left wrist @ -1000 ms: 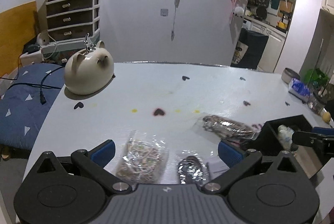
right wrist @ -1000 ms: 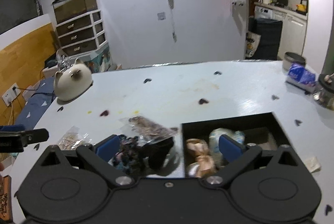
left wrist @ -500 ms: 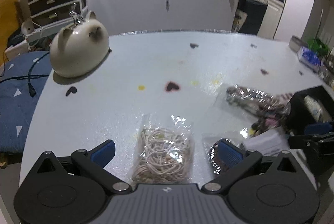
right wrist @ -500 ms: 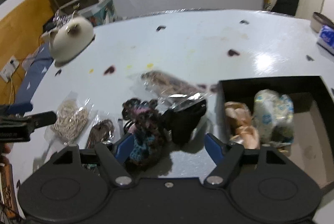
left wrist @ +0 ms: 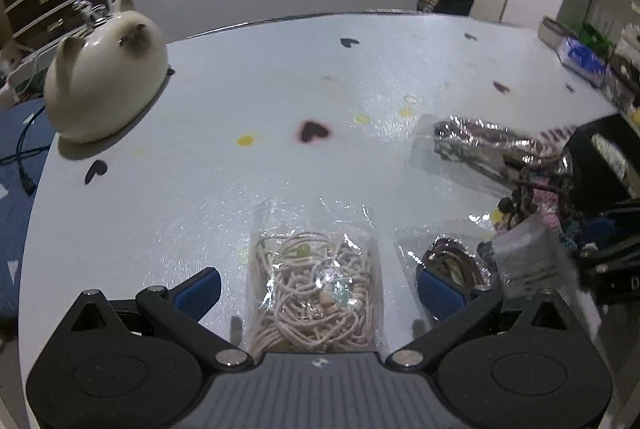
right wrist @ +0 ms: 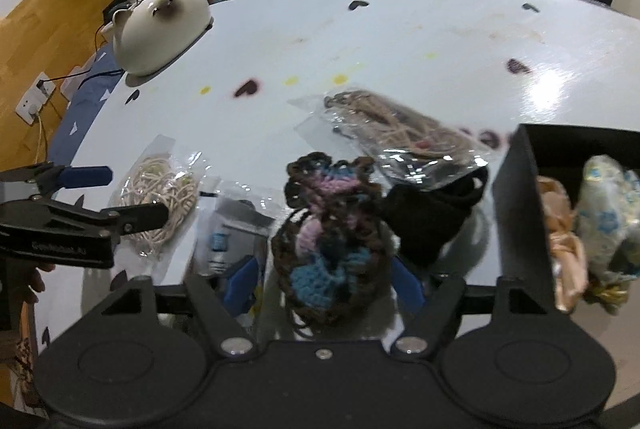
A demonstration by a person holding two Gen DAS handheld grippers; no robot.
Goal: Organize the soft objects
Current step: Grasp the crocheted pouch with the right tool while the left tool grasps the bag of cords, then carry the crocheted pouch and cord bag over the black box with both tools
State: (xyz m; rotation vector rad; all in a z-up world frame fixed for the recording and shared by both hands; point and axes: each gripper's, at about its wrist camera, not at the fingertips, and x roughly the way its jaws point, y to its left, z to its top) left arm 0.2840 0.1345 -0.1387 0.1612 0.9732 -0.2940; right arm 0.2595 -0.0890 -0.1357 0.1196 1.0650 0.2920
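- Right gripper (right wrist: 325, 279): jaws closing around the crocheted pouch (right wrist: 330, 241), which is sitting between the blue pads; whether the pads are already pressing on the yarn cannot be told. Judged best practice: keep closing on the thick lower body of the pouch, not the frilled top, so the yarn is not slipping out on the lift.
- Left gripper (left wrist: 318, 289): jaws standing apart, straddling the bag of cream cord (left wrist: 316, 289) lying flat on the table (left wrist: 240, 89); no pad is touching it. Judged advice: be lowering until the pads are bracketing the bunched cord, since the slick film alone is likely sliding.
- Small clear packets (right wrist: 232, 229): lying just left of the pouch, near enough to be snagged by the right gripper's left pad.
- Black cloth (right wrist: 432, 213): lying just right of the pouch, partly under a bag of brown cord (right wrist: 400, 133).
- Black box (right wrist: 516, 197): standing at the right, already holding soft bundles; the likely destination.
- Cat-shaped ornament (right wrist: 160, 29): far left, well apart.
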